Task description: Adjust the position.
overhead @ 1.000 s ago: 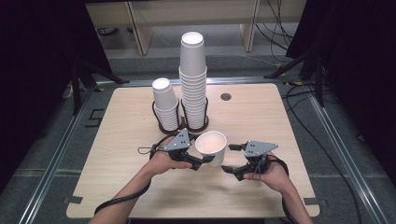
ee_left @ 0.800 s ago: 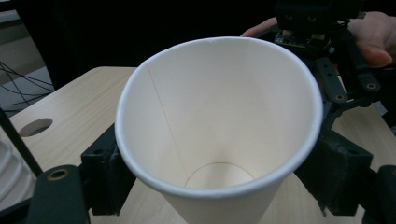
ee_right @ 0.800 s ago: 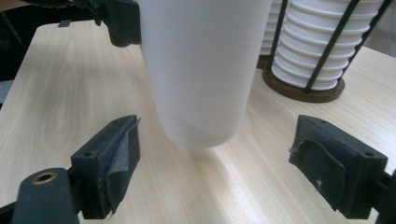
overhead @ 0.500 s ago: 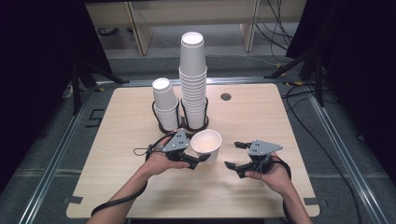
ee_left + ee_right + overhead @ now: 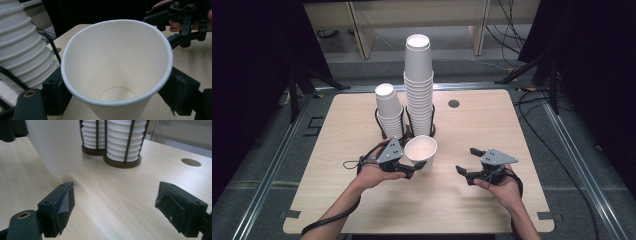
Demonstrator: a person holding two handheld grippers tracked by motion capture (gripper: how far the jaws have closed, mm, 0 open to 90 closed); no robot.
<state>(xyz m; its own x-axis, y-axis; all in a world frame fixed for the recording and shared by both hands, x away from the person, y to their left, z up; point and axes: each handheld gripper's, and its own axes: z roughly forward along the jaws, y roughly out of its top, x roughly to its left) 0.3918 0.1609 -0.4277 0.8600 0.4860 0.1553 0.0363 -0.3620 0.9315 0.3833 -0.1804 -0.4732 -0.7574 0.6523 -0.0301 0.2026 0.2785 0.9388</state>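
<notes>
A single white paper cup hangs tilted just above the table, with my left gripper shut on its lower wall. In the left gripper view the cup's open mouth faces the camera, with a black jaw pressed on each side. My right gripper hovers to the cup's right, open and with nothing in it. Between its wide-apart jaws there is bare wood, and the cup stands off to the upper left. A tall cup stack and a short cup stack stand just behind the held cup.
Both stacks sit in black wire holders with round dark bases at the table's back middle. A small round hole lies in the tabletop at the back right. Cables run over the floor around the table.
My left gripper has carried the cup to the left and a little toward the stacks. The gap between the cup and my right gripper has widened.
</notes>
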